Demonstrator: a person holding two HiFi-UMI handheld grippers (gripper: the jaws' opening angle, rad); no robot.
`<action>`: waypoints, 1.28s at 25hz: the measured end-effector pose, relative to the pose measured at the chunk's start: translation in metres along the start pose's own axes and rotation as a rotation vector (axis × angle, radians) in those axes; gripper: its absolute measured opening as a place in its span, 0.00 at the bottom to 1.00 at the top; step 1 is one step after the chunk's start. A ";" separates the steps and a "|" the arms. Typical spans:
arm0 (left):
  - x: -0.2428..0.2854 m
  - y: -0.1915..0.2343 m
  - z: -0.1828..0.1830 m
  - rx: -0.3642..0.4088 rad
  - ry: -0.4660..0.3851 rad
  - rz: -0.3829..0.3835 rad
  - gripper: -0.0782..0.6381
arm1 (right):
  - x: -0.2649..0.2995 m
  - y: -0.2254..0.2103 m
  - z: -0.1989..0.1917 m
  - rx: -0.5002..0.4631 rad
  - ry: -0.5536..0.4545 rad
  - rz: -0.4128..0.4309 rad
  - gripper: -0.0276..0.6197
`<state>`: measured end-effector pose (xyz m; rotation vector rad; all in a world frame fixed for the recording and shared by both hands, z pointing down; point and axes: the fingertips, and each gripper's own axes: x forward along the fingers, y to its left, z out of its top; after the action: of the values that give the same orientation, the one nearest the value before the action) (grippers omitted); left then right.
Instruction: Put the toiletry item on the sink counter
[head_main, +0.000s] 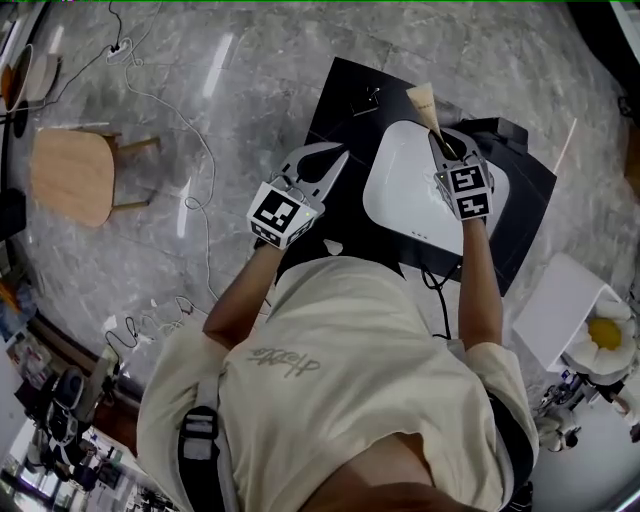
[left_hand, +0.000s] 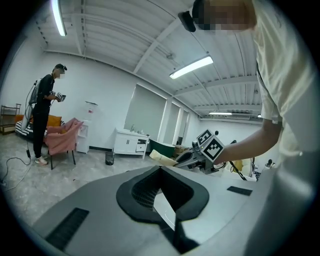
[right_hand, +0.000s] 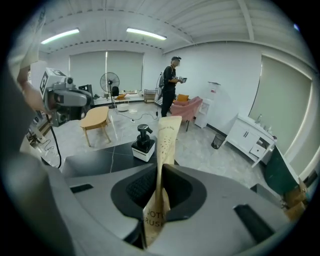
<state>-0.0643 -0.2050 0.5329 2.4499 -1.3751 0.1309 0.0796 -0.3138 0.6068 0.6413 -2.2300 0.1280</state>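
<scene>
My right gripper (head_main: 446, 146) is shut on a tan paper toiletry packet (head_main: 423, 103), which sticks up past the jaws over the far rim of the white sink basin (head_main: 398, 175). In the right gripper view the packet (right_hand: 165, 145) stands upright between the jaws, with print on its lower part. The basin is set in a black counter (head_main: 338, 95). A white soap dispenser with a black pump (right_hand: 143, 142) stands on that counter beyond the packet. My left gripper (head_main: 334, 162) hovers over the counter left of the basin, shut with nothing in it (left_hand: 161, 174).
A wooden stool (head_main: 72, 175) and loose cables (head_main: 190, 150) are on the marble floor to the left. A white box (head_main: 562, 308) sits right of the counter. Further back in the room are a standing person (right_hand: 170, 85), a pink chair (left_hand: 62, 135) and a white cabinet (left_hand: 131, 142).
</scene>
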 end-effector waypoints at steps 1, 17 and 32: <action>0.000 0.002 -0.001 -0.004 -0.001 0.003 0.11 | 0.005 -0.001 0.001 -0.012 0.007 0.005 0.09; 0.002 0.031 -0.026 -0.087 0.023 0.055 0.11 | 0.079 -0.014 0.008 -0.273 0.146 0.043 0.09; 0.006 0.055 -0.054 -0.163 0.042 0.072 0.11 | 0.143 -0.016 -0.026 -0.327 0.298 0.121 0.09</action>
<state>-0.1035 -0.2191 0.5986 2.2538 -1.3984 0.0827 0.0251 -0.3778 0.7260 0.2886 -1.9421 -0.0763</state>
